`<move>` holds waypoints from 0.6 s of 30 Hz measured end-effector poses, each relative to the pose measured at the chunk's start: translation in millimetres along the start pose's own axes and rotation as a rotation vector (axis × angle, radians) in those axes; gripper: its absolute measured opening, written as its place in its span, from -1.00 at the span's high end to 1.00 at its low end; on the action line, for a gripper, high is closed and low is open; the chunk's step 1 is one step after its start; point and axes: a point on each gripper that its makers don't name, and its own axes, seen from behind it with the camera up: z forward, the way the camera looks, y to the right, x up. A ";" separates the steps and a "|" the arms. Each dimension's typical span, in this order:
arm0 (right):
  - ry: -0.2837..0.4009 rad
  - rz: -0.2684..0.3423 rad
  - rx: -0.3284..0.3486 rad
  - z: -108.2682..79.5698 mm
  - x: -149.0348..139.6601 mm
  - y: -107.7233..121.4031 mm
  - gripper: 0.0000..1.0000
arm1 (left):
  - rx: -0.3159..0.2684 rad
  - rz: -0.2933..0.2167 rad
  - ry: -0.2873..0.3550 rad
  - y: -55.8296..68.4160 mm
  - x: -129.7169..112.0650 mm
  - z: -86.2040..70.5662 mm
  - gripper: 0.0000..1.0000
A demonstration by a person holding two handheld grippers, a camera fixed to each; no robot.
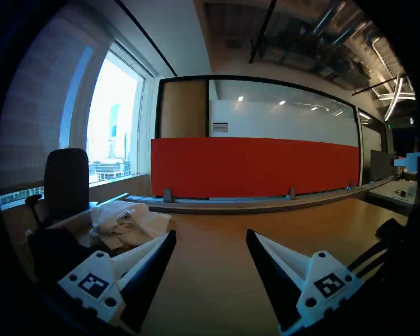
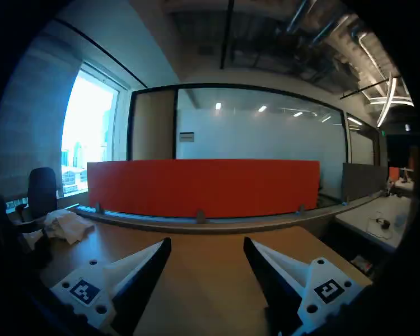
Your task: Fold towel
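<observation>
Left gripper view: left gripper (image 1: 210, 232) at the bottom of the frame, jaws wide apart, nothing between them, bare wooden desk (image 1: 221, 280) showing through the gap. Each of the 2 white fingers (image 1: 126, 263) carries a square black-and-white marker near its base. Towel (image 1: 126, 221), white to cream, lies crumpled in a loose heap on the desk at lower left of the frame, just above and beside the tip of the finger on that side; contact with the finger cannot be told. Towel is unfolded, no clean edges visible. A dark shape sits at the far lower left next to the towel, too dim to identify. Black office chair (image 1: 67, 182) stands behind the towel at the left, in front of a bright window (image 1: 112, 134). Red partition panel (image 1: 255, 168) runs across the middle of the frame along the far edge of the desk, with a glass wall (image 1: 283, 120) above it. Right gripper view: right gripper (image 2: 206, 239) at the bottom of the frame, jaws also wide apart and holding nothing, the same wooden surface between the fingers. Here the towel appears smaller at middle left of the frame, well apart from both fingers, resting on the desk near the chair. A 2nd, lighter desk (image 2: 372, 215) with a few small items sits at the right edge of the frame; the items are too small to name
</observation>
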 end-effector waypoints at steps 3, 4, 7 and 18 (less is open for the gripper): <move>0.017 -0.001 -0.001 2.0 -2.6 1.2 -1.00 | 0.002 0.000 0.007 -2.4 -9.5 -0.5 -0.85; 0.020 -0.001 -0.001 2.6 -4.5 1.6 -1.00 | 0.003 -0.001 0.010 -3.1 -12.3 -0.8 -0.85; 0.027 -0.001 -0.002 4.4 -11.7 2.6 -1.00 | 0.005 -0.002 0.017 -5.3 -21.3 -1.4 -0.86; 0.038 0.000 -0.004 5.5 -35.7 6.1 -1.00 | 0.014 0.001 0.030 -12.6 -45.7 -2.4 -0.85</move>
